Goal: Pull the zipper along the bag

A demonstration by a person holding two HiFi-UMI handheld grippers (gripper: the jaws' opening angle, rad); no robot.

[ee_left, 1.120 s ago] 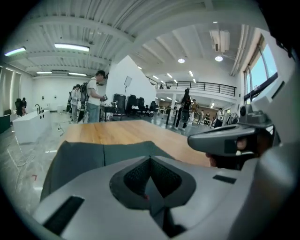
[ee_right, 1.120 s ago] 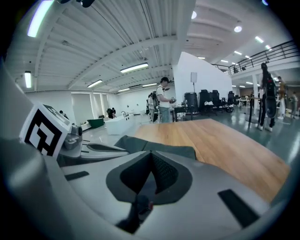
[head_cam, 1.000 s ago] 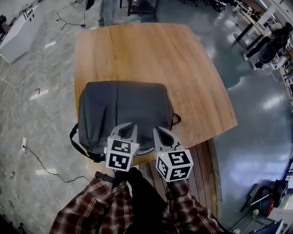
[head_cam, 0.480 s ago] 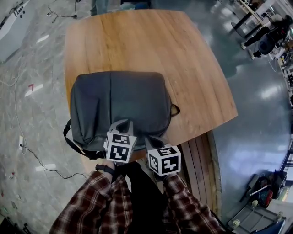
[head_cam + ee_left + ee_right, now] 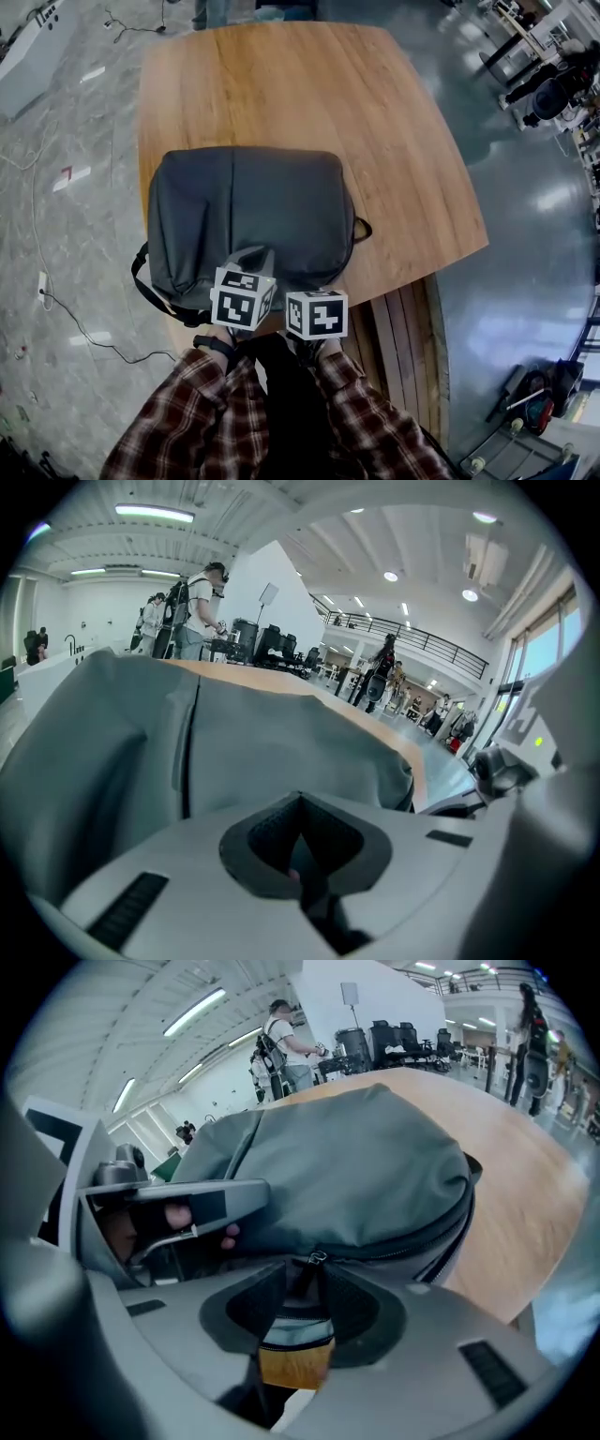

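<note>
A grey backpack point(image 5: 248, 211) lies flat on the wooden table point(image 5: 375, 122), near its front edge. My left gripper point(image 5: 255, 255) rests on the bag's near side. In the left gripper view its jaws point(image 5: 300, 799) are shut against the grey fabric point(image 5: 281, 733), and I cannot tell if cloth is pinched. The right gripper's marker cube point(image 5: 316, 314) hides its jaws in the head view. In the right gripper view my right gripper point(image 5: 302, 1281) has just been opening. The small metal zipper pull point(image 5: 317, 1260) stands in the narrow gap at its tips, on the dark zipper track point(image 5: 422, 1232).
A carry loop point(image 5: 361, 230) sticks out at the bag's right and a strap point(image 5: 150, 291) hangs off the near left corner. A slatted wooden bench point(image 5: 403, 328) stands below the table's right front. A cable point(image 5: 84, 328) runs over the floor at left. People stand far off.
Both grippers have sunk to the bag's near edge. The right one has tipped steeply down, so its jaws are now hidden under its cube.
</note>
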